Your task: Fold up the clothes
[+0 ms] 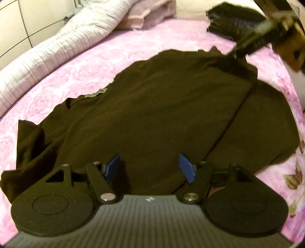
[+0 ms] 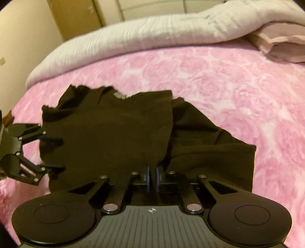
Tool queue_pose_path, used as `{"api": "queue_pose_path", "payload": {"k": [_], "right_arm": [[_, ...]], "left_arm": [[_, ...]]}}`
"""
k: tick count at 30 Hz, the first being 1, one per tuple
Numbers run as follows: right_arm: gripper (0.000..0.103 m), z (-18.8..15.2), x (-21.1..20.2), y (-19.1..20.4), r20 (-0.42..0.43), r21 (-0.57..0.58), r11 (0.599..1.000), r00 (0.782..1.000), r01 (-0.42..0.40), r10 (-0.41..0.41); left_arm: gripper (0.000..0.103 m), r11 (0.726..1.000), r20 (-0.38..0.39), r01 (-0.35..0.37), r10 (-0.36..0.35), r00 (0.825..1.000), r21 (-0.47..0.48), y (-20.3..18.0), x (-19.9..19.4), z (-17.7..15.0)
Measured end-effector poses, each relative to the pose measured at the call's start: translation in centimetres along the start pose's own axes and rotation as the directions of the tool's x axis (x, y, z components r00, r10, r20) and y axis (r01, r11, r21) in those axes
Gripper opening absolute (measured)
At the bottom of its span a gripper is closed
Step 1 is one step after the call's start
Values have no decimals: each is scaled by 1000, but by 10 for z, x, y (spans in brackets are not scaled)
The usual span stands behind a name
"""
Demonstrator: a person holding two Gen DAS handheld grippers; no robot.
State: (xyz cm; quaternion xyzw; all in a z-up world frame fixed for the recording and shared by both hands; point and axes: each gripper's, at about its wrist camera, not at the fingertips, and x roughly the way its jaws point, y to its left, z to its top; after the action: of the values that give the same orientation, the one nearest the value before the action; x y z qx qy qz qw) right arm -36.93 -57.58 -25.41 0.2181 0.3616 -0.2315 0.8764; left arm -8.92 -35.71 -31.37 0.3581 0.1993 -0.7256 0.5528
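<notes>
A dark brown garment [image 1: 152,114] lies spread on the pink rose-patterned bed [image 1: 133,49], partly folded over itself, with a small label [image 1: 95,93] near its collar. My left gripper [image 1: 150,167] is open and empty, its blue pads just above the garment's near edge. My right gripper [image 2: 152,178] is shut on a fold of the garment [image 2: 114,133] and lifts it slightly. It also shows in the left wrist view [image 1: 233,54] at the garment's far right corner. The left gripper shows open in the right wrist view [image 2: 55,154] at the garment's left edge.
A grey-white ribbed duvet [image 1: 57,53] is bunched along the bed's far side, with a pink folded cloth [image 1: 148,15] beside it. A dark pile of clothes [image 1: 232,21] sits at the far right. A tiled wall [image 1: 24,22] stands behind.
</notes>
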Motion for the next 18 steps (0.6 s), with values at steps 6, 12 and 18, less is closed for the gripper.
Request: {"api": "queue_pose_path", "payload": {"k": [6,12,18], "right_arm": [[4,-26,-6,31,163,-19,1000,986,-14,17],[4,-42,-16,105,232,-175,972,953,-155,194],[4,-117,-36,234,-3,-459,786,886,-414,464]], "left_arm": [[65,1000,99,5,-5,995,-6,8,-17,-9],[65,990,206,-118,131,970,-75,30,-75,-32],[67,919,225,-330,376,899,-218,40,-182,-67]]}}
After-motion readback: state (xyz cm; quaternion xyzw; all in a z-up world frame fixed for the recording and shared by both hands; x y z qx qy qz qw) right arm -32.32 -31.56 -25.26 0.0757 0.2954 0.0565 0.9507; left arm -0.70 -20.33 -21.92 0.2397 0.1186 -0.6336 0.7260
